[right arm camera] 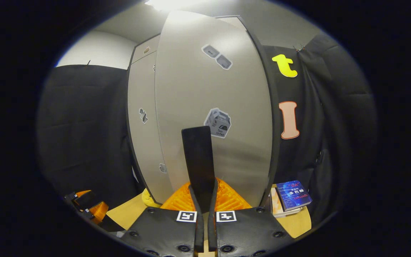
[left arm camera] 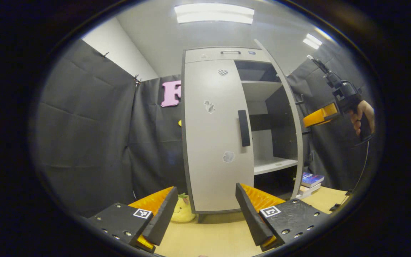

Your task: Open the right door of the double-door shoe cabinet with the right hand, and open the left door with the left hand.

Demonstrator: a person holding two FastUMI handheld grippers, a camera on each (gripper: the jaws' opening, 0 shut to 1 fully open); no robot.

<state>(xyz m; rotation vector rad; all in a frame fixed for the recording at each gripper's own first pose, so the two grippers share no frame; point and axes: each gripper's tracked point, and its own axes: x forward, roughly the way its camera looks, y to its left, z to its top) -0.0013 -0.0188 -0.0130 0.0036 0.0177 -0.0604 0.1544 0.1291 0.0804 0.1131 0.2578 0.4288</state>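
So roughly 1 of 2 doors looks dealt with: the right door (left arm camera: 287, 117) of the shoe cabinet (left arm camera: 227, 53) is swung well out, and its handle (right arm camera: 199, 160) is pinched between the clenched fingers of the right gripper (right arm camera: 203, 200), seen up close in the right gripper view. The left door (left arm camera: 214, 135) is flat shut, its handle (left arm camera: 243, 127) untouched, so that half is judged left to do. The left gripper (left arm camera: 205, 210) is held back from it with fingers spread wide, nothing between them. Inside the cabinet, 2 shelves (left arm camera: 273, 165) can be seen and they look bare; the lowest part is too dark to tell. Some books (left arm camera: 310, 180) are stacked on the table (left arm camera: 212, 239) just beside the cabinet.
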